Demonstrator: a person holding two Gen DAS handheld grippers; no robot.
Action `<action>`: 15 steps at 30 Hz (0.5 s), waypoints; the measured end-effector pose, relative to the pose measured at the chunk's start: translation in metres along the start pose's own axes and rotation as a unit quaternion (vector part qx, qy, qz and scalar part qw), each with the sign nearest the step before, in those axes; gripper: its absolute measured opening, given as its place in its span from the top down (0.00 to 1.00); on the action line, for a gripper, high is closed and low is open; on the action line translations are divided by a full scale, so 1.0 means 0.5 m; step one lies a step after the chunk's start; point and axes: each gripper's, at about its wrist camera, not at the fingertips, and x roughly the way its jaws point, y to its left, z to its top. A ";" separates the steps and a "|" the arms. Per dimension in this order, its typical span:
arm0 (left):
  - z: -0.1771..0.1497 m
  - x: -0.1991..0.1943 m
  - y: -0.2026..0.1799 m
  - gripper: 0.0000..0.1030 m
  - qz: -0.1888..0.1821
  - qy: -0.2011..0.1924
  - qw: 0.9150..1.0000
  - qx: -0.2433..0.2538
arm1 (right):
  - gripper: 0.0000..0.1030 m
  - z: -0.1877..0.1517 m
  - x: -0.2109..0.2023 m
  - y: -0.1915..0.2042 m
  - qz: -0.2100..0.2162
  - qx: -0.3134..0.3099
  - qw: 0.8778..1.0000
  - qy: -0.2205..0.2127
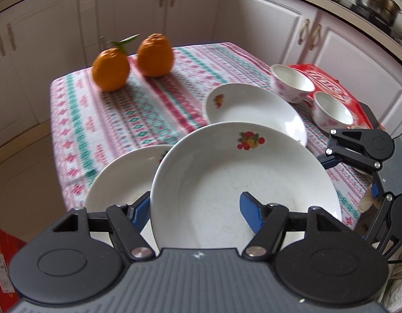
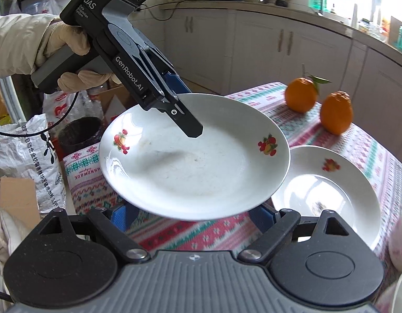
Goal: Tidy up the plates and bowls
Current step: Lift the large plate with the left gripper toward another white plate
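My left gripper (image 1: 197, 210) is shut on the rim of a white plate with fruit prints (image 1: 242, 180), held tilted above the table; the same plate (image 2: 195, 161) fills the right wrist view, with the left gripper (image 2: 186, 116) clamped on its far rim. A second white plate (image 1: 122, 180) lies under it at the left. A third plate (image 1: 253, 109) lies further back and also shows in the right wrist view (image 2: 326, 193). Two white bowls with pink flowers (image 1: 292, 82) (image 1: 332, 112) stand at the right. My right gripper (image 2: 193, 215) is open and empty under the held plate's near rim.
Two oranges (image 1: 111, 67) (image 1: 155, 54) sit at the far end of the patterned tablecloth (image 1: 138, 109). A red box (image 1: 331, 83) lies by the bowls. Kitchen cabinets ring the table. Bags and cardboard boxes (image 2: 31, 143) crowd the floor at the left.
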 end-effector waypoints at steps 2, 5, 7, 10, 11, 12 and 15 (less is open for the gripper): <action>-0.008 0.002 0.016 0.32 0.005 0.001 1.000 -0.010 | 0.10 0.007 0.013 0.000 0.008 -0.002 1.000 0.003; -0.017 0.007 0.038 0.32 0.009 0.003 1.000 -0.026 | 0.10 0.019 0.032 0.000 0.017 -0.004 1.000 0.007; -0.021 0.009 0.050 0.32 0.009 0.002 0.999 -0.037 | 0.10 0.026 0.044 0.000 0.022 -0.005 1.000 0.011; -0.026 0.012 0.061 0.32 0.012 0.002 0.999 -0.043 | 0.10 0.034 0.057 0.000 0.025 -0.007 1.000 0.017; -0.027 0.014 0.064 0.32 0.012 0.002 0.999 -0.045 | 0.10 0.035 0.061 0.002 0.026 -0.008 0.999 0.018; -0.029 0.016 0.068 0.32 0.011 0.001 0.999 -0.048 | 0.10 0.035 0.064 0.002 0.026 -0.007 0.999 0.020; -0.033 0.023 0.076 0.32 0.011 0.003 0.999 -0.051 | 0.10 0.036 0.070 0.003 0.030 0.000 0.999 0.024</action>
